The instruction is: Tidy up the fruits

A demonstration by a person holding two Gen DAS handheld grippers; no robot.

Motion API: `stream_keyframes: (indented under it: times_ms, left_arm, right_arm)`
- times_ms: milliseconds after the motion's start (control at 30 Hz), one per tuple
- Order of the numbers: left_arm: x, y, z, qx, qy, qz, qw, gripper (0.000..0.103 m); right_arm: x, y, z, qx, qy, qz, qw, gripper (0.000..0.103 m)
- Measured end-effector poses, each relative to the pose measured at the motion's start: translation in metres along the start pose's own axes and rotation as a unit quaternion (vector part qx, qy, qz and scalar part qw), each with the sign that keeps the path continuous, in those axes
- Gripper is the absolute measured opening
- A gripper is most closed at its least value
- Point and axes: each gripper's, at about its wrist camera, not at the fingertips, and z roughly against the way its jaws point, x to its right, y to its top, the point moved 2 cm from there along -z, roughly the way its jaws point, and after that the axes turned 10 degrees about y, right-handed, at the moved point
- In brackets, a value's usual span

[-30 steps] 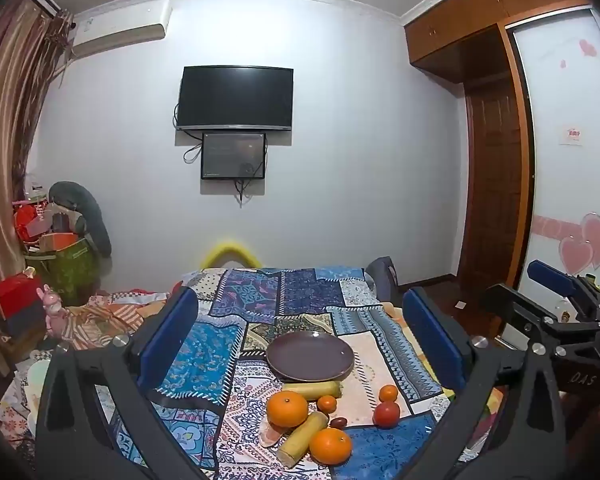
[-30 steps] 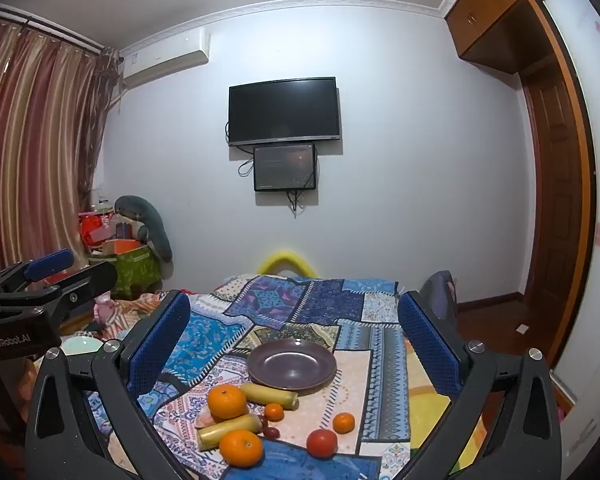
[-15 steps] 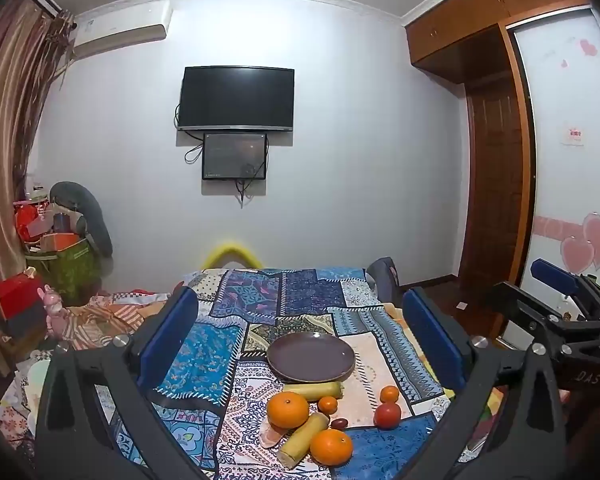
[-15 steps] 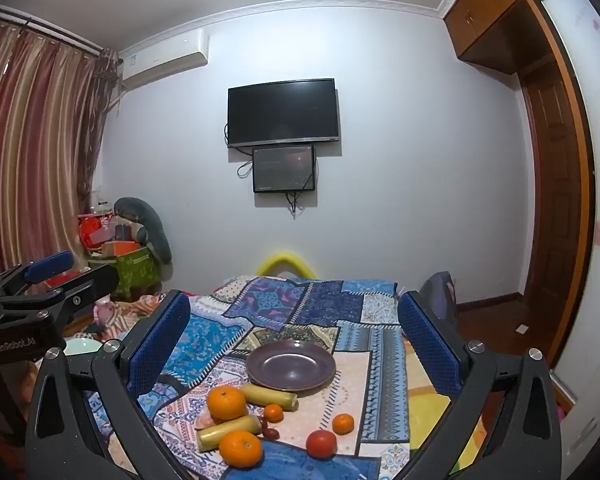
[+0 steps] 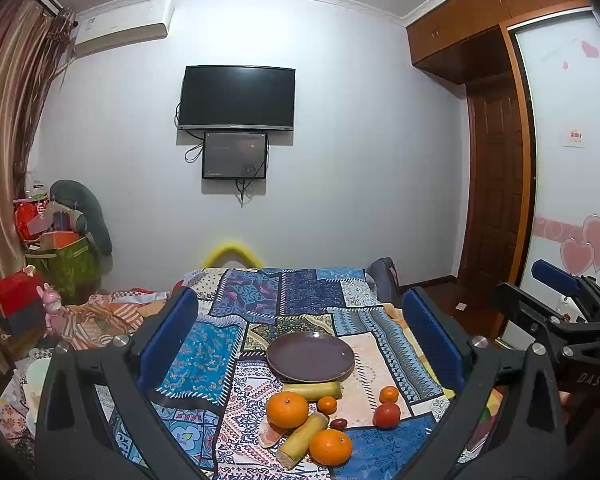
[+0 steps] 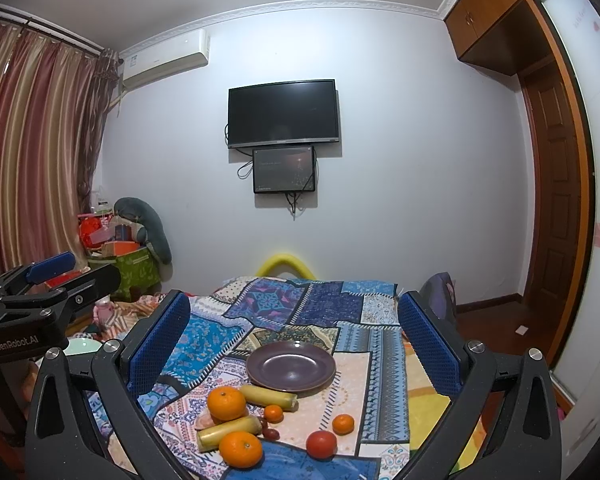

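Both the left gripper [image 5: 300, 340] and right gripper [image 6: 294, 336] are held spread wide above the patchwork bed [image 6: 204, 332]. Oranges [image 6: 226, 403], a tomato [image 6: 321, 444] and yellow stalks [image 6: 229, 433] are clustered beside the purple plate [image 6: 291, 365]; a television [image 6: 283, 113] is mounted beyond.

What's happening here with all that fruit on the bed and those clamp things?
A person holds a two-finger tool in each hand to sort the fruit. Both the left tool and the right tool are open, raised above the quilt, gripping nothing. The purple plate is empty. Oranges, a tomato and yellow sticks lie loose on the quilt in front of the plate. Nothing has been sorted.
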Motion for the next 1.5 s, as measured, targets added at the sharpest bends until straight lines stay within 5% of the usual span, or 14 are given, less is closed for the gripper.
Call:
stream_keyframes:
  times_ms: [1500]
  left_arm:
    - [0.0049,-0.0007,-0.0020,-0.001,-0.004,-0.003,1.0000,0.103]
  right_arm:
    - [0.0001,-0.0030,0.0009,0.002,0.001,-0.005,1.000,0.103]
